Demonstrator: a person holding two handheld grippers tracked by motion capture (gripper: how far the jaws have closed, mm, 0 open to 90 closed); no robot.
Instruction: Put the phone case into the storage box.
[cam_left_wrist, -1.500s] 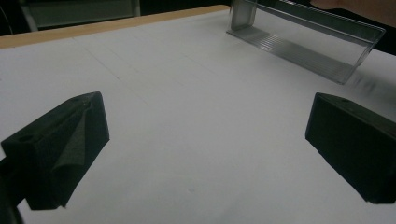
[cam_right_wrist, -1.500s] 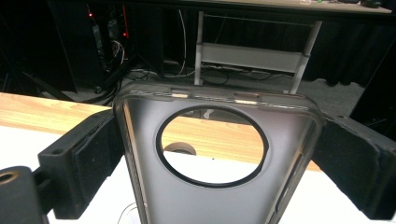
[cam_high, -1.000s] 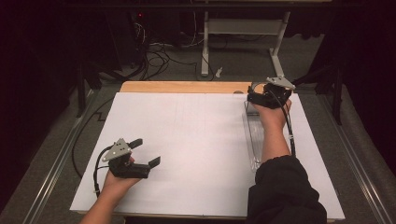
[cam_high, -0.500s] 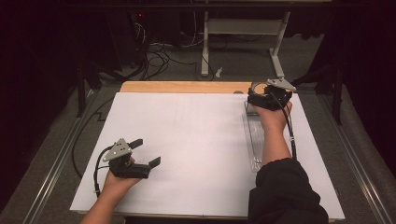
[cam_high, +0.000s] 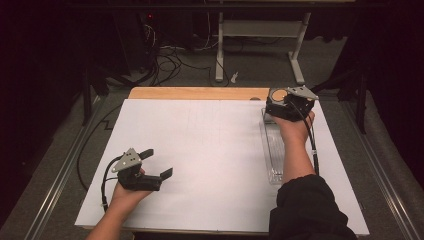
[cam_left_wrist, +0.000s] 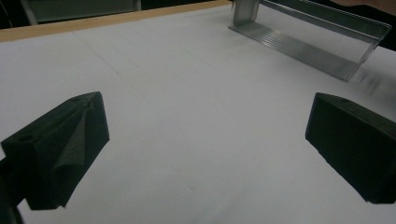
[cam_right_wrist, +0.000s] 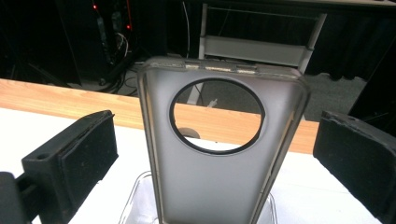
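- Right gripper (cam_high: 276, 104) sits at the far end of the clear plastic tray (cam_high: 274, 150), near the wooden table edge (cam_high: 200, 93); its jaws stand wide apart and grip nothing.
- Between those jaws, in the right gripper view, a translucent grey phone case (cam_right_wrist: 219, 168) stands upright with its foot in the tray's far end, and neither foam pad (cam_right_wrist: 88, 154) touches it.
- The case lies straight ahead of the right gripper and centred in the gap. Its long axis is vertical and its flat back faces the camera, so the pads face its two long side edges.
- My reading is that the coming move is a squeeze across the case's width; how deep the case sits between the pads cannot be told.
- Left gripper (cam_high: 156, 163) is well apart from the tray, on the near left of the white sheet (cam_high: 200, 150) covering the table, with jaws spread and empty. From the left gripper view the tray (cam_left_wrist: 308, 35) lies ahead and to the right, so the right hand (cam_high: 294, 127) is much the nearer.
- The case is matte, frosted and slightly see-through, with rounded corners, a raised rim and a large round camera cut-out (cam_right_wrist: 217, 114) near its top.
- The tray is long, narrow, glossy and ribbed along its floor, and runs lengthwise away from the person.
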